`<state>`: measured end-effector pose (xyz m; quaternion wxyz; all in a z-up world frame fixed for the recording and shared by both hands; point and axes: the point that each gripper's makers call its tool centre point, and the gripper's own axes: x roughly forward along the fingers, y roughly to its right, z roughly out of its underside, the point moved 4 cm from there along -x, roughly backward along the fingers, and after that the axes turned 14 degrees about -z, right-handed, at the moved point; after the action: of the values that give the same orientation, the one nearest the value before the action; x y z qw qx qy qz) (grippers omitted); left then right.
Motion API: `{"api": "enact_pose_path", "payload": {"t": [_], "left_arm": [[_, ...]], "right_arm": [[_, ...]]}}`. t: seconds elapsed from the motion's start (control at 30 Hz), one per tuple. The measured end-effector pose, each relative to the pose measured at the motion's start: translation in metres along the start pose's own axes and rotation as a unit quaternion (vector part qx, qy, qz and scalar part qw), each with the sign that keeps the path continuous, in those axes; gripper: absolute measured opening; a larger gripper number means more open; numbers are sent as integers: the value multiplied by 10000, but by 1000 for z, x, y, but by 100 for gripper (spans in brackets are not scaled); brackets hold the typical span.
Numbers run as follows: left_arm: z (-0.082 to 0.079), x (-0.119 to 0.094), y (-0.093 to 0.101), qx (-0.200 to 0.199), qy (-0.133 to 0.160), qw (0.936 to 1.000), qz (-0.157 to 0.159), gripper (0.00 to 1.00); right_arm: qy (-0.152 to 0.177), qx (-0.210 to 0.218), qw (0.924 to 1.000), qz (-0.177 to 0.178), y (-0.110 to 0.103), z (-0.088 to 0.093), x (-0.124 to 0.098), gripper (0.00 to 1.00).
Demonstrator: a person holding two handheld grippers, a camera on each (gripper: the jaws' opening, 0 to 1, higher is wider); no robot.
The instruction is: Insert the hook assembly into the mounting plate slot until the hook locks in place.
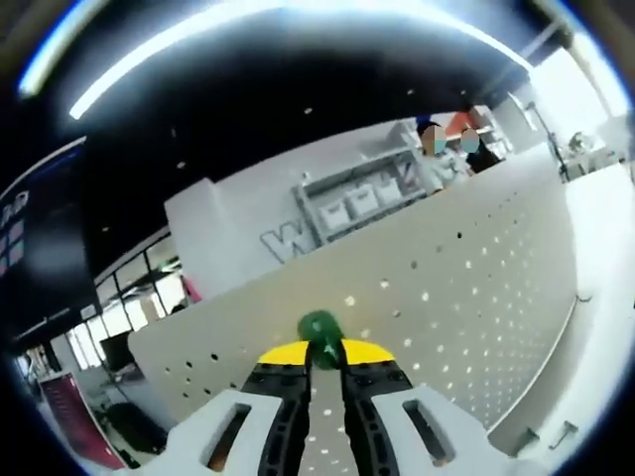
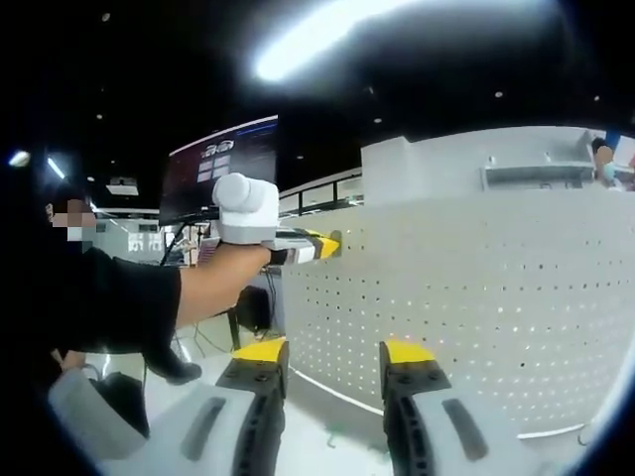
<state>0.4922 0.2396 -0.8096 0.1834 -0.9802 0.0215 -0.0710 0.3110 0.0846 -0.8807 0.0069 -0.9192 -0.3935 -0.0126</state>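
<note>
Pinching a green hook assembly [image 1: 319, 327] at twelve o'clock between closed jaws, the left gripper [image 1: 323, 375] meets the white pegboard [image 1: 476, 297] head-on, nearer the slots; the right gripper [image 2: 332, 362] hangs apart, released, empty.

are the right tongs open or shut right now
Open. In the right gripper view the right tongs stand apart with nothing between them, facing the pegboard.

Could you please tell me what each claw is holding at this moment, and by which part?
The left claw pinches a green hook piece at its lower end, near the white pegboard. The right claw is open and holds nothing.
</note>
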Motion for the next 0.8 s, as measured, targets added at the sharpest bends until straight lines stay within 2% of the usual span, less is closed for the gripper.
{"api": "enact_pose_path", "payload": {"t": [0.1,0.3,0.53,0.8], "left_arm": [[-3,-4,1,-186,1,9998,90,19],[-6,-16,4,-300,22,9993,232,26],[-2,-32,2,-576,-24,9973,451,34],[9,-54,-2,-775,-116,9946,677,42]], "right_arm": [[-5,-21,10000,1,0,0,0,35],[-148,-107,9998,-5,-1,7,3,34],[-249,-271,9993,-3,-2,9,4,34],[-280,-251,9993,89,2,11,1,34]]}}
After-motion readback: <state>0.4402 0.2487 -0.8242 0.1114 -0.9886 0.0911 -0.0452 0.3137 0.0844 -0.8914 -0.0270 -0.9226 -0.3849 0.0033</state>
